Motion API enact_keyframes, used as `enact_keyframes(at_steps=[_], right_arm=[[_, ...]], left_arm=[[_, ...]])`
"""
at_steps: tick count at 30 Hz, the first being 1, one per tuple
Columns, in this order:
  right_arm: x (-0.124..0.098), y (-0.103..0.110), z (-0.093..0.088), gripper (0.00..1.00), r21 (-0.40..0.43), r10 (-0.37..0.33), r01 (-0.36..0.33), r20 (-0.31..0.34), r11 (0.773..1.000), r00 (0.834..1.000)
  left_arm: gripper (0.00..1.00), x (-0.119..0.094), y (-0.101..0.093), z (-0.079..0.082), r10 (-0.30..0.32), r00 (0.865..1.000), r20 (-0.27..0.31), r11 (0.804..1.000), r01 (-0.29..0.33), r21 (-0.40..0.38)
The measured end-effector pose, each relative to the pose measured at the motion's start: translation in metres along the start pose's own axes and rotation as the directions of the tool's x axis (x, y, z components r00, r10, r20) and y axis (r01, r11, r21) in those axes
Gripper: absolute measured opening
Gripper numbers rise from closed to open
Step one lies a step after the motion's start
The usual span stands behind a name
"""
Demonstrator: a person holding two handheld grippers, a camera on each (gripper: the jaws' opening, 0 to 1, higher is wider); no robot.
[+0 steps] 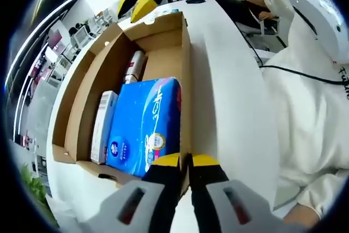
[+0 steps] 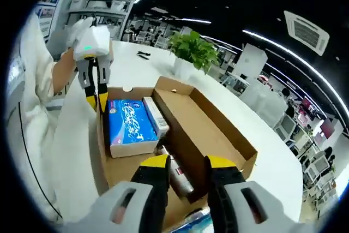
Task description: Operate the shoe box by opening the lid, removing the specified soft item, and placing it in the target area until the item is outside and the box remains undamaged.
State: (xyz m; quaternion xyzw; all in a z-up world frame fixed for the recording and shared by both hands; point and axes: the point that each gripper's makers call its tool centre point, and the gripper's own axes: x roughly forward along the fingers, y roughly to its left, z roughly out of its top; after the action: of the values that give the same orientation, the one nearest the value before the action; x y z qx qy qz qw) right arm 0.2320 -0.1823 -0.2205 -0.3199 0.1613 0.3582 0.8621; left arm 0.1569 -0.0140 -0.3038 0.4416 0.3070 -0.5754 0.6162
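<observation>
Lid already open, my left gripper (image 1: pixel 185 160) pinches the shoe box (image 1: pixel 185 80) wall beside the blue tissue pack (image 1: pixel 146 124) inside — next, my right gripper (image 2: pixel 185 162), jaws slightly apart and empty, must reach it.

Your right gripper (image 2: pixel 182 163) hangs over the near end of the open shoe box (image 2: pixel 218 129), jaws parted with a small gap, nothing between them. Below them lies a silver cylindrical can (image 2: pixel 179 177). Further in, the blue soft pack (image 2: pixel 127 125) lies flat, a narrow white carton (image 2: pixel 156 116) just beside it. The lid stands folded back on the right. Your left gripper (image 2: pixel 97 101) pinches the box's far wall, jaws closed on the cardboard. A potted plant (image 2: pixel 192 52) stands beyond on the white surface (image 2: pixel 283 173).
</observation>
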Motion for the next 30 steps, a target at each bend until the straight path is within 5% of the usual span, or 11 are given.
enact_keyframes(at_steps=[2, 5, 12, 18, 30], right_arm=[[0.009, 0.005, 0.002, 0.24, 0.012, 0.016, -0.016, -0.001, 1.000, 1.000], [0.022, 0.007, -0.002, 0.23, -0.113, -0.003, -0.004, -0.059, 0.994, 0.998], [0.034, 0.025, 0.005, 0.23, -0.096, 0.113, -0.122, -0.086, 0.988, 0.990], [0.045, 0.022, -0.009, 0.22, -0.164, 0.090, -0.119, -0.174, 0.979, 0.981], [0.064, 0.032, -0.025, 0.23, -0.150, 0.163, -0.210, -0.274, 0.966, 0.948]], left_arm=[[0.05, 0.000, -0.001, 0.000, -0.005, 1.000, -0.002, 1.000, 0.005, -0.005], [0.04, 0.000, -0.001, 0.000, -0.009, 1.000, -0.006, 1.000, 0.009, -0.009], [0.05, 0.000, -0.001, 0.000, -0.003, 1.000, 0.003, 1.000, 0.003, -0.004], [0.05, 0.000, -0.002, 0.000, 0.001, 1.000, 0.006, 1.000, -0.001, 0.029], [0.05, 0.000, -0.001, -0.001, -0.008, 1.000, 0.002, 1.000, 0.008, -0.018]])
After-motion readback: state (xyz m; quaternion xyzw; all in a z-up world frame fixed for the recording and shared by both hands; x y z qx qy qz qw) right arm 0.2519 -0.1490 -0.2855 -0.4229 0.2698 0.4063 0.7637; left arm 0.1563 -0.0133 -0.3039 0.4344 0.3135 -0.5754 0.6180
